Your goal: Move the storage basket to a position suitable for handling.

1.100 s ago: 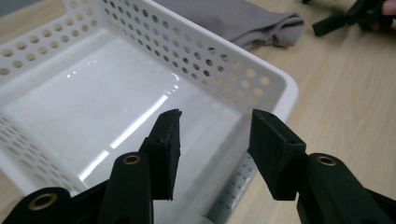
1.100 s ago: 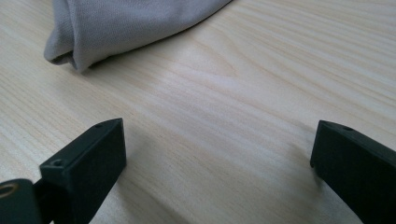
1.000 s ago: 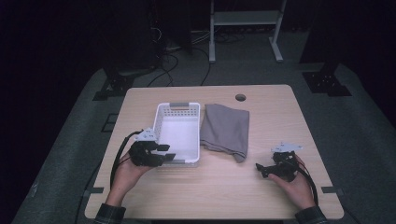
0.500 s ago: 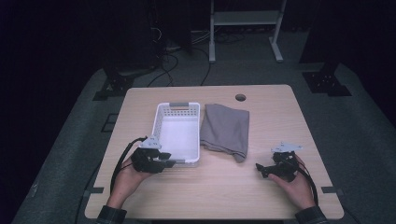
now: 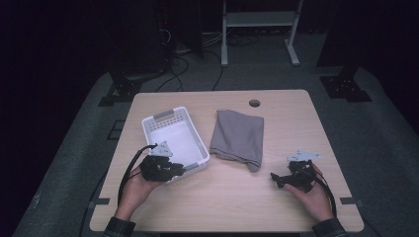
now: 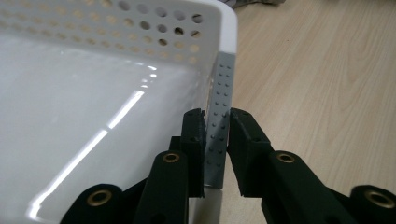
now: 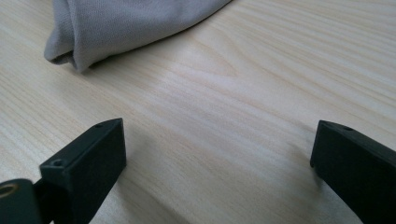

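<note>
One white plastic perforated basket [image 5: 174, 140] on pale wooden surface [image 5: 232, 202], left of centre, turned at slant. One folded grey cloth [image 5: 238, 138] just beside it on right, apart from it. Two pairs of tongs. Left tongs [image 6: 217, 128] at basket's near end — jaws just been closing, now clamped on grey handle strip [image 6: 218, 116], one inside wall, one outside. Right tongs [image 7: 217, 154] spread wide, nothing between, low over bare wood near cloth corner — well apart from basket.
</note>
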Available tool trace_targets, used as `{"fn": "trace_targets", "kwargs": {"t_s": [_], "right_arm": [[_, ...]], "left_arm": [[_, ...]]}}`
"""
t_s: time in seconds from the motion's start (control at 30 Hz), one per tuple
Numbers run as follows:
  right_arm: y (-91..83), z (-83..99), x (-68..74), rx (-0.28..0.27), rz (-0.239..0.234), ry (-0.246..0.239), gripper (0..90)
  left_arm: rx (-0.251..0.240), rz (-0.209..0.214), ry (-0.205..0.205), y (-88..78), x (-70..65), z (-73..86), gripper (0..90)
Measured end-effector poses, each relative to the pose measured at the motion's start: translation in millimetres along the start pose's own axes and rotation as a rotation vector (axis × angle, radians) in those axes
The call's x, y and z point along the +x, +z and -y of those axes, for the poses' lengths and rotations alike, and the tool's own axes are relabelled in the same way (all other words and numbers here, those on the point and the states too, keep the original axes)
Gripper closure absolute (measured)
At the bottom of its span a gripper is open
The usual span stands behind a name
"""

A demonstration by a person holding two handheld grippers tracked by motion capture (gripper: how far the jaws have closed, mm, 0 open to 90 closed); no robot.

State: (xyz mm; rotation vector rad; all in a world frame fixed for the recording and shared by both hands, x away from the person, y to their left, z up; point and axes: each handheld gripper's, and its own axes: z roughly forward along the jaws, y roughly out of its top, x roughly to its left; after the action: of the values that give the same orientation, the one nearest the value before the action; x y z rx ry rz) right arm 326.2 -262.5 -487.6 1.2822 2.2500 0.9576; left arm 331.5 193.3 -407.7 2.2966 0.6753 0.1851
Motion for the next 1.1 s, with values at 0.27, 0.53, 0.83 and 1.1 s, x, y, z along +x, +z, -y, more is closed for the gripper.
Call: {"fn": "trace_targets", "kwargs": {"t_s": [0.27, 0.53, 0.83, 1.1], "right_arm": [[0.0, 0.0, 0.0, 0.000, 0.000, 0.000, 2.7], [0.0, 0.0, 0.0, 0.000, 0.000, -0.001, 2.6], [0.0, 0.0, 0.0, 0.000, 0.000, 0.000, 2.6], [0.0, 0.0, 0.0, 0.000, 0.000, 0.000, 2.7]], "left_arm": [[0.006, -0.006, -0.009, 0.6, -2.0, -0.8, 77.9], [-0.048, 0.027, -0.038, -5.2, -3.6, 0.5, 65.0], [-0.100, 0.020, -0.058, -19.1, -5.7, 5.0, 49.4], [-0.149, -0.042, -0.094, -38.7, -5.2, 20.5, 30.4]]}}
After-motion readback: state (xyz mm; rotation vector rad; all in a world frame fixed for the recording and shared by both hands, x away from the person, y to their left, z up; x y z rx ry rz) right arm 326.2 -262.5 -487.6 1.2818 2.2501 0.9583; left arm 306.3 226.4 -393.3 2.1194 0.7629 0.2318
